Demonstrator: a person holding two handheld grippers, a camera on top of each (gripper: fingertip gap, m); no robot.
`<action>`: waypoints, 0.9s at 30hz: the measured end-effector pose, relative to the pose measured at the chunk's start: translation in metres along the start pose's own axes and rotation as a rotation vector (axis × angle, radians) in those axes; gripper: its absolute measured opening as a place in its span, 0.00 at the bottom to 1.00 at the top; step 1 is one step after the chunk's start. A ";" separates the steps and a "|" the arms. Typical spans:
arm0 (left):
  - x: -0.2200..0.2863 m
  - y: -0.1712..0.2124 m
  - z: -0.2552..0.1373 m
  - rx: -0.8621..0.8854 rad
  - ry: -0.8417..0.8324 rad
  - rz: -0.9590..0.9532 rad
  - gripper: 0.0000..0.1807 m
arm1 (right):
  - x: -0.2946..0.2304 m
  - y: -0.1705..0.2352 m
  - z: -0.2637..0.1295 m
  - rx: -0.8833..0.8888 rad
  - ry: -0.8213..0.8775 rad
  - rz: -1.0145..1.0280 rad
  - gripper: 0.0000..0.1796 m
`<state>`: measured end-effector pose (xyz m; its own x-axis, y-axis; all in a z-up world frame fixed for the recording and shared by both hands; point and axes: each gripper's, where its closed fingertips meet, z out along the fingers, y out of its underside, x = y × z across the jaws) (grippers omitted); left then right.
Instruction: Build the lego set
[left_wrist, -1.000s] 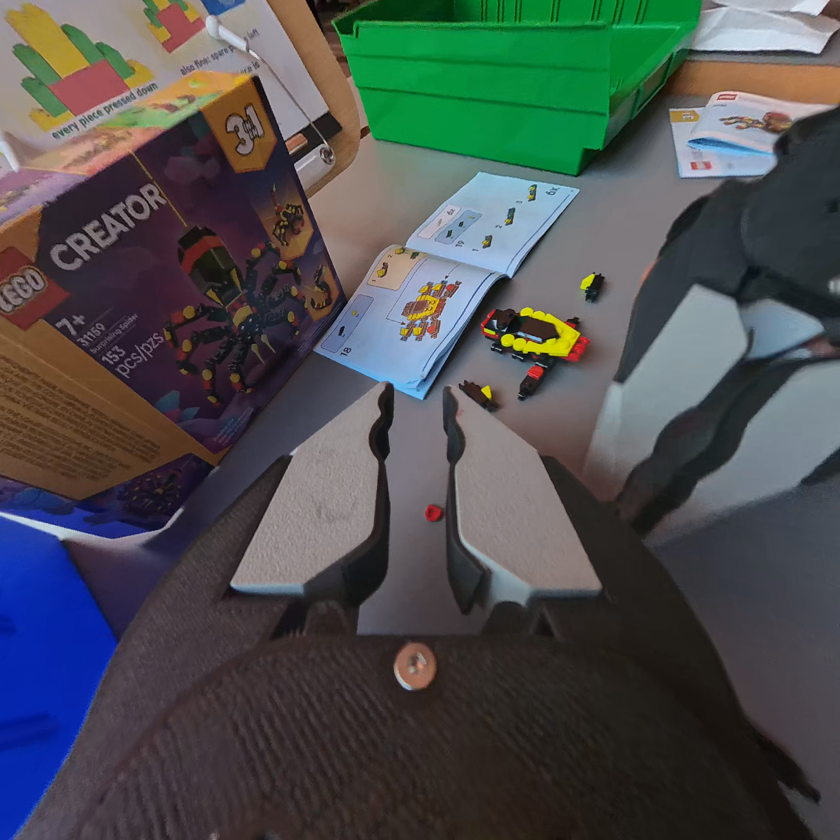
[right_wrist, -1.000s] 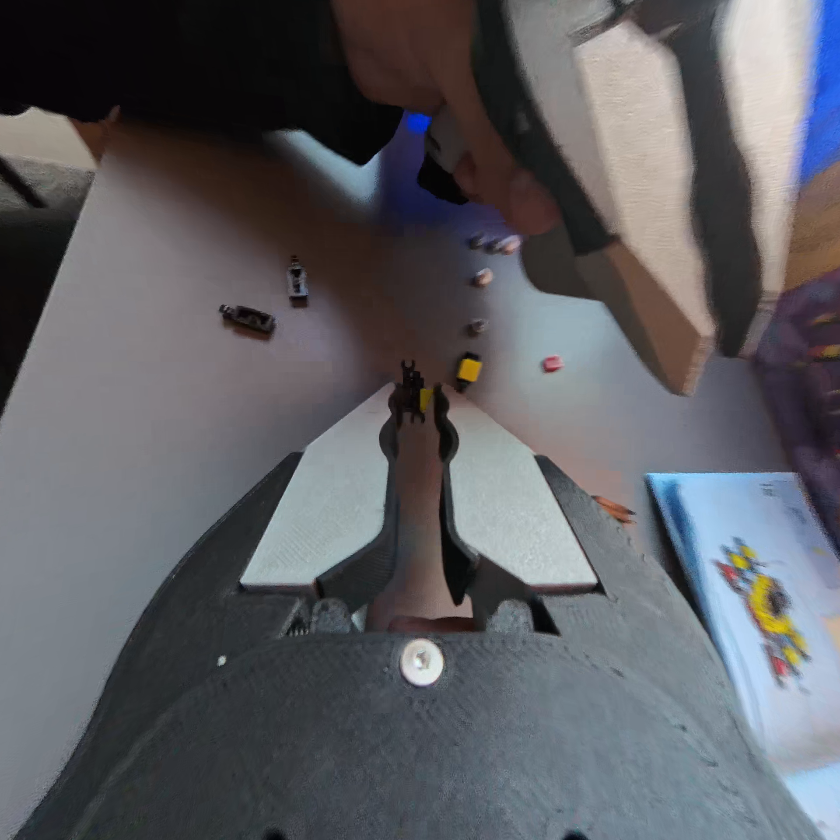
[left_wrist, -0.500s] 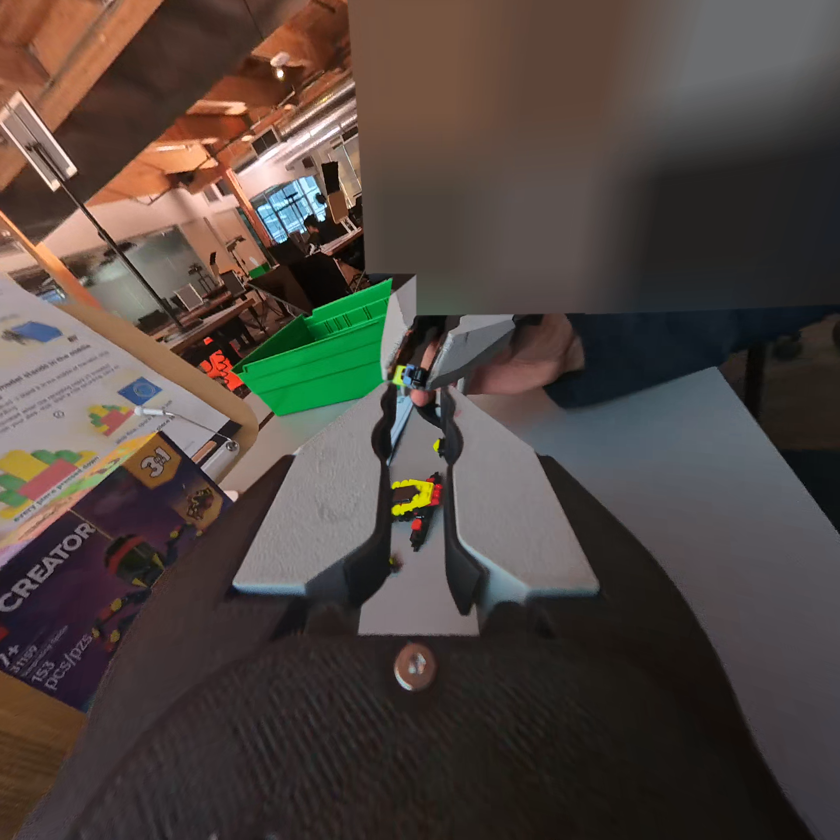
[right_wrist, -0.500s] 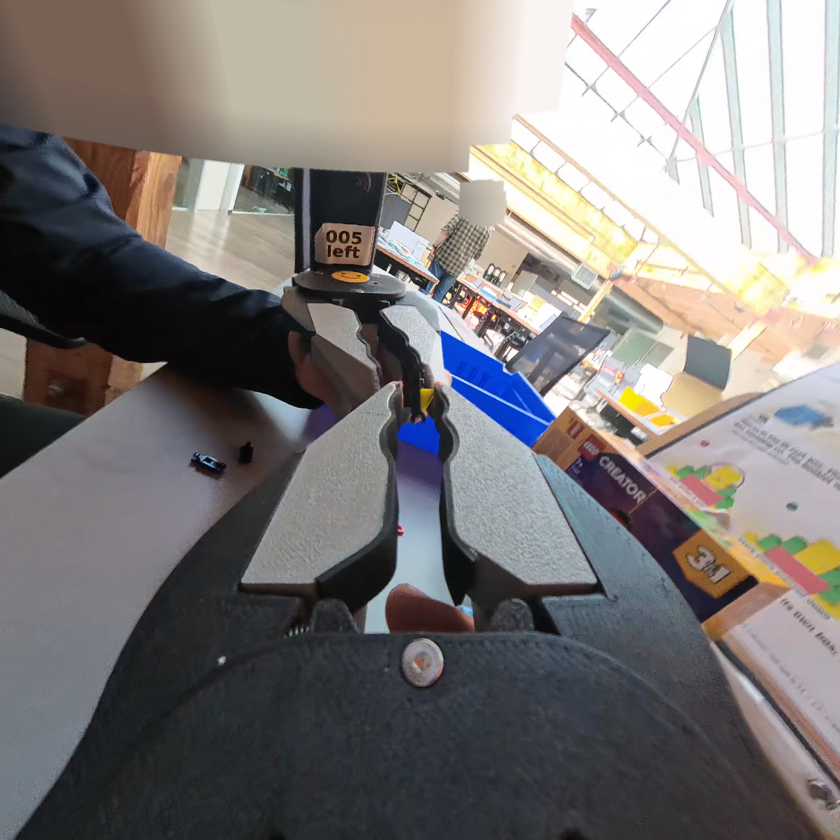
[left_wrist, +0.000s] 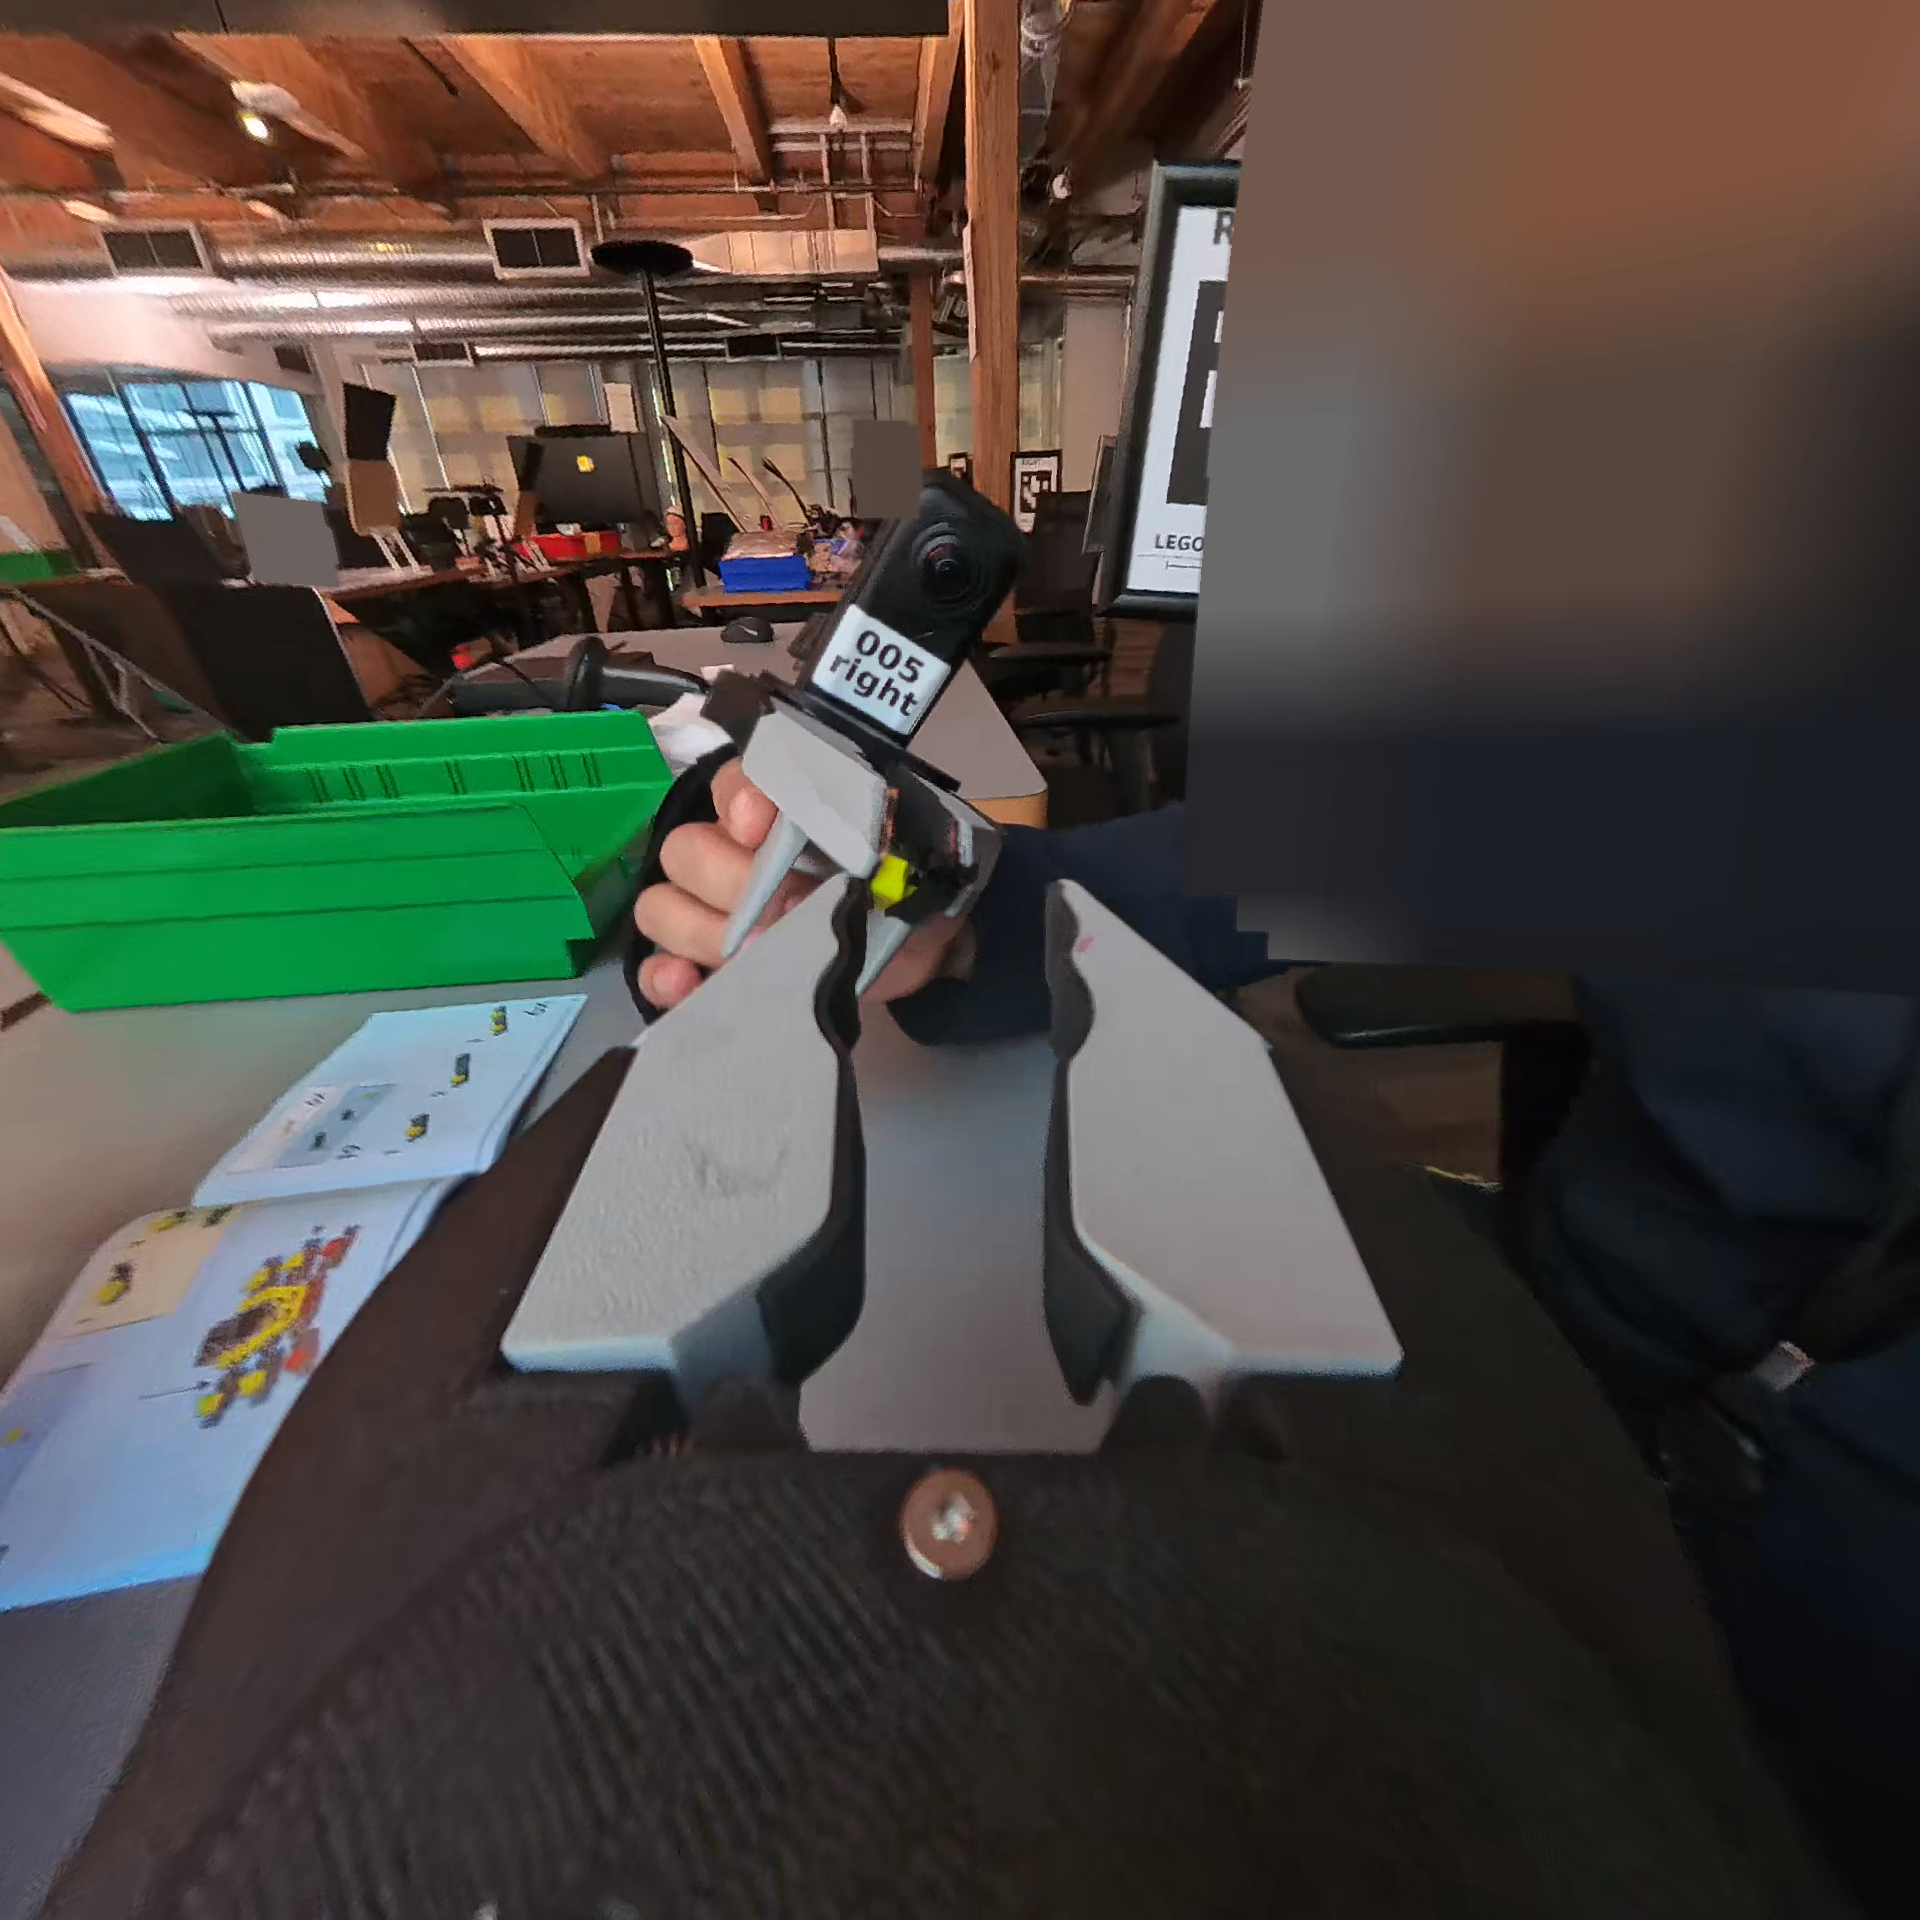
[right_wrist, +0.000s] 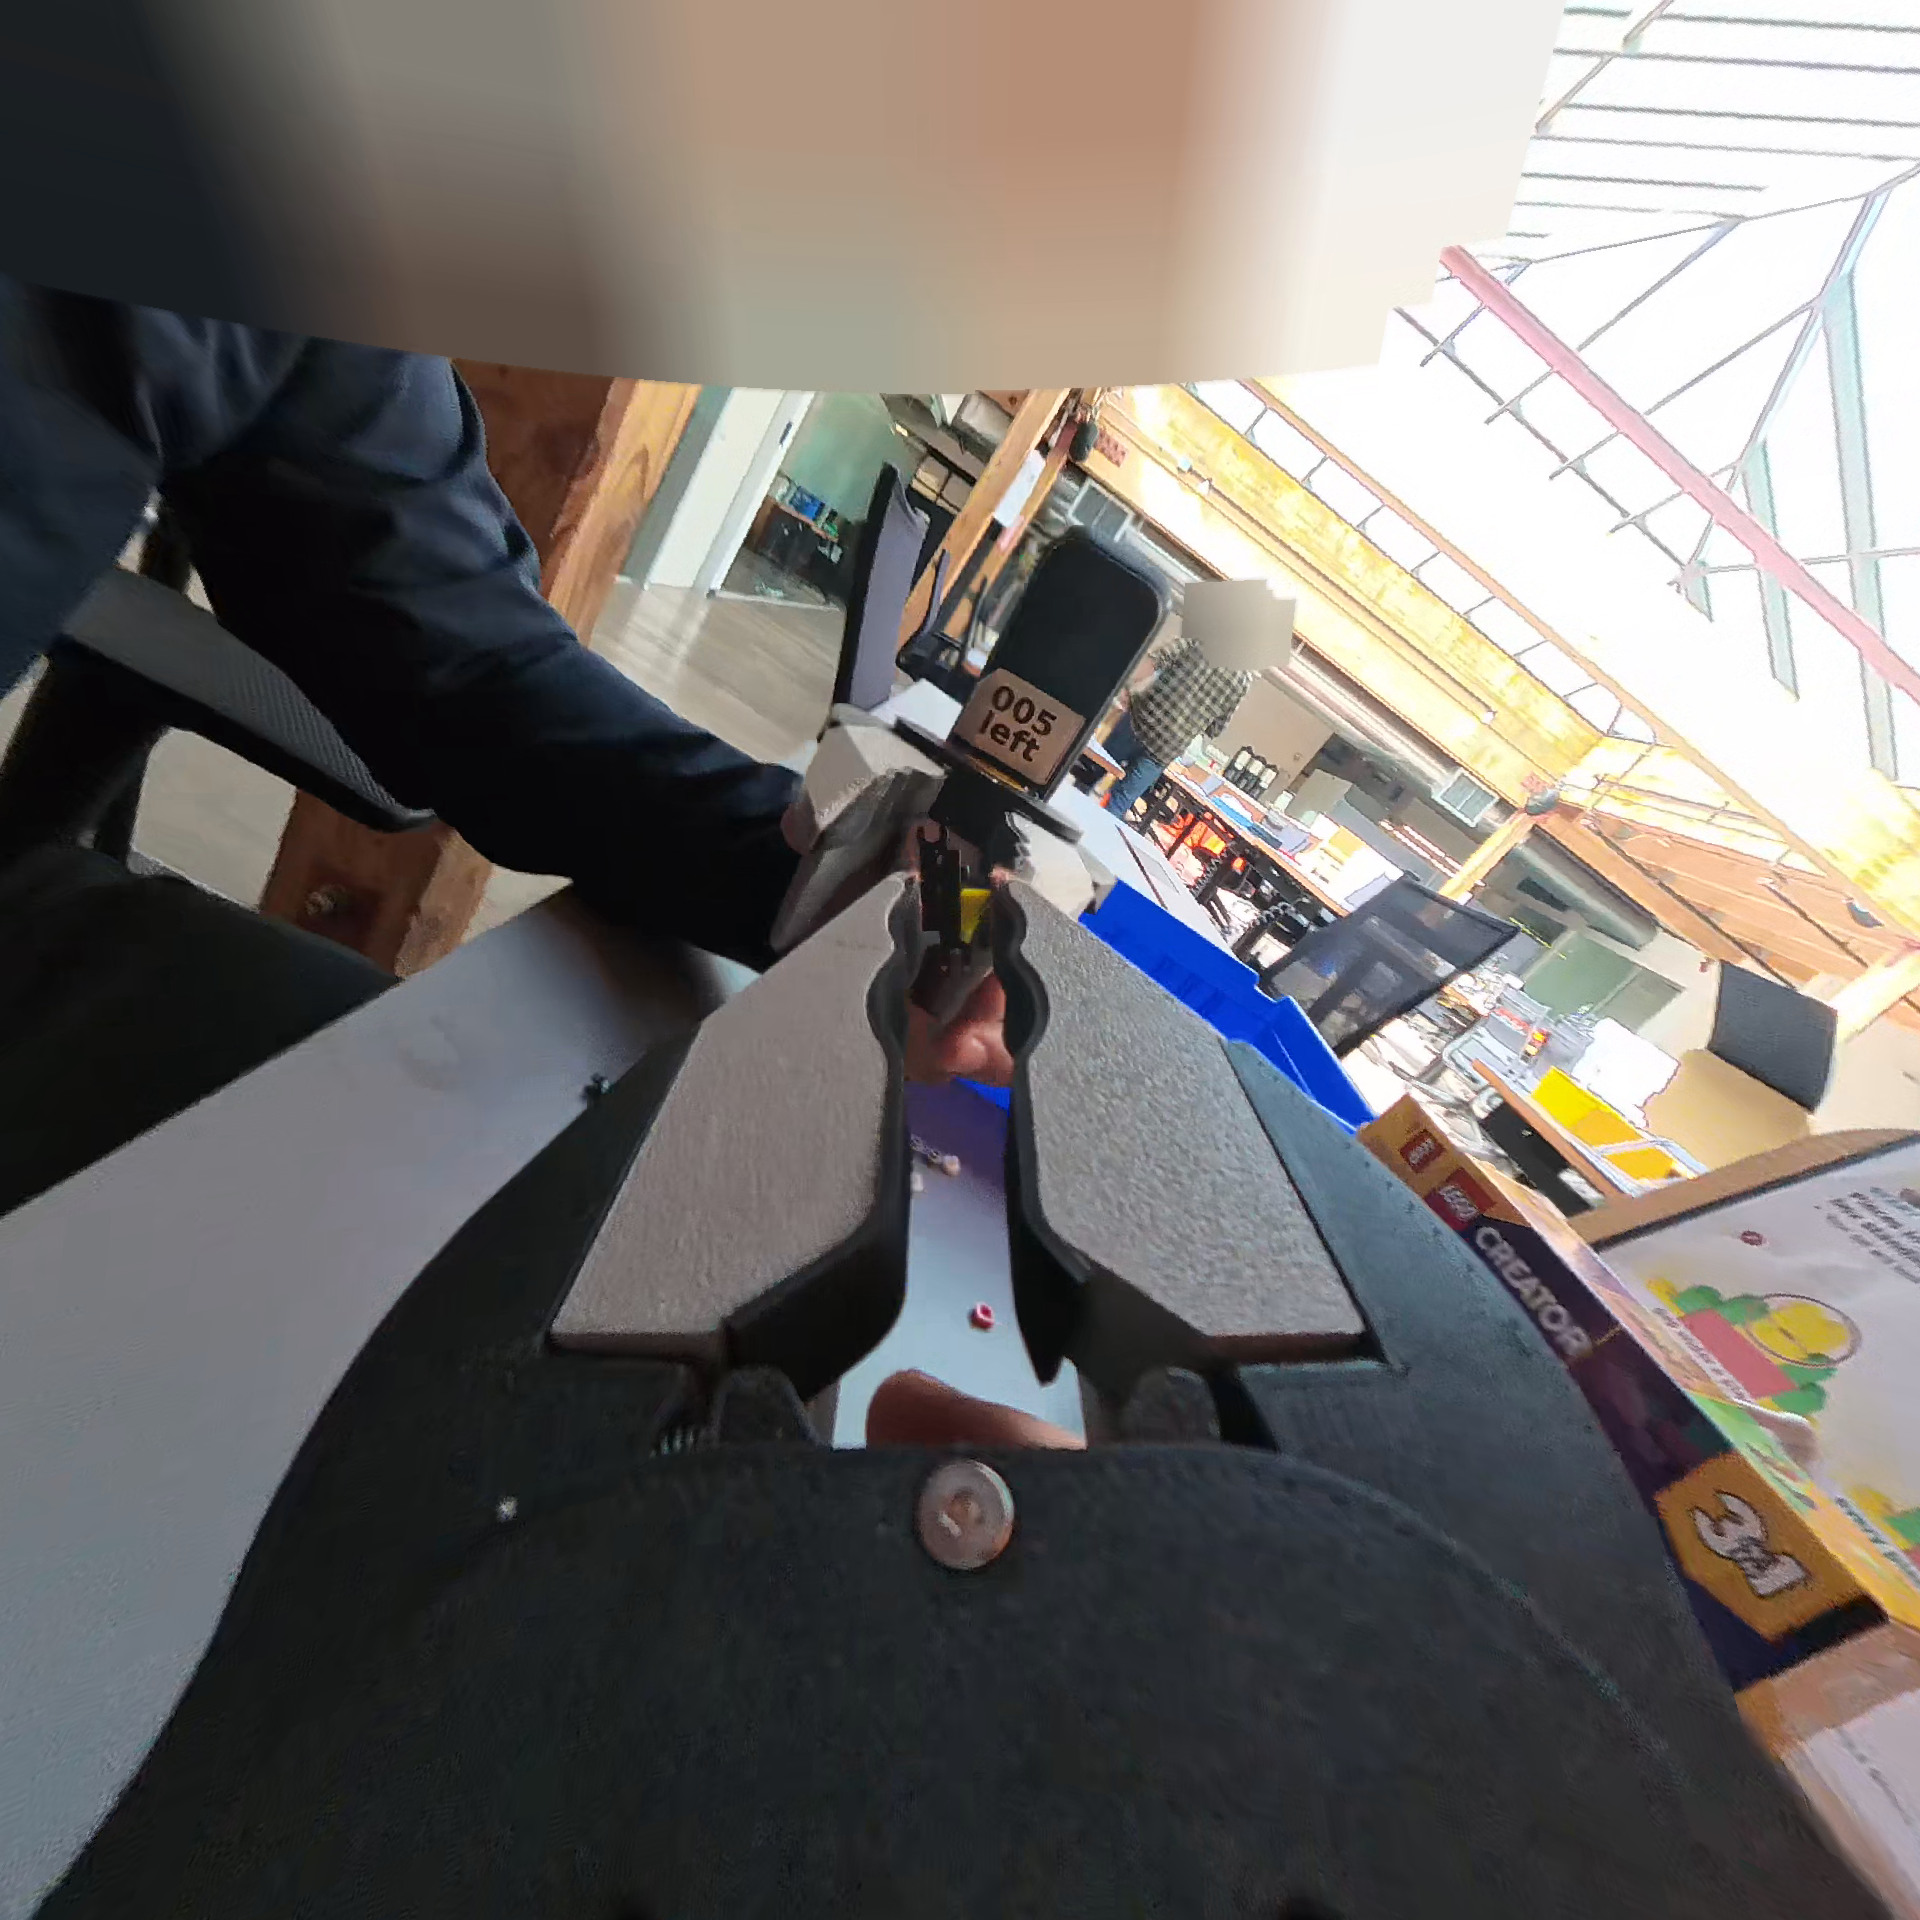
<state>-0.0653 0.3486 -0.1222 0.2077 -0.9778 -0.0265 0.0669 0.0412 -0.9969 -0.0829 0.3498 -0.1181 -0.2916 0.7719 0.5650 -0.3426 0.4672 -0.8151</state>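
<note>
Lego piece (right_wrist: 961, 914), small, rigid, light and slippery, sits pinched at the right gripper (right_wrist: 948, 925) tips, 12 o'clock; left gripper (left_wrist: 951, 925) stands spread, empty.

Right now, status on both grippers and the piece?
Right gripper shut on black-and-yellow lego piece, held aloft. Left gripper open, empty, facing it. Nothing between them.

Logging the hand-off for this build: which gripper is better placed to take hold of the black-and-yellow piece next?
Probably the left gripper: its jaws stand open and empty, aimed at the black-and-yellow piece just ahead. The right gripper is already shut on that piece.
</note>
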 end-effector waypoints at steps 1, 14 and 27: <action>-0.001 0.000 0.000 -0.002 0.005 -0.030 0.18 | 0.000 0.001 -0.001 -0.020 0.006 -0.025 0.06; -0.002 -0.001 0.002 0.068 0.179 -0.466 0.10 | -0.007 0.005 0.001 -0.112 -0.007 -0.164 0.06; -0.053 0.034 -0.006 -0.137 -0.195 -0.454 0.10 | 0.017 0.061 -0.005 -0.548 0.147 -0.435 0.05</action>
<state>-0.0801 0.4001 -0.1549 0.3667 -0.8337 0.4130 0.0669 -0.4191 -0.9055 -0.1047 0.3933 -0.1594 -0.0937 0.4986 0.8618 0.1093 0.8655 -0.4889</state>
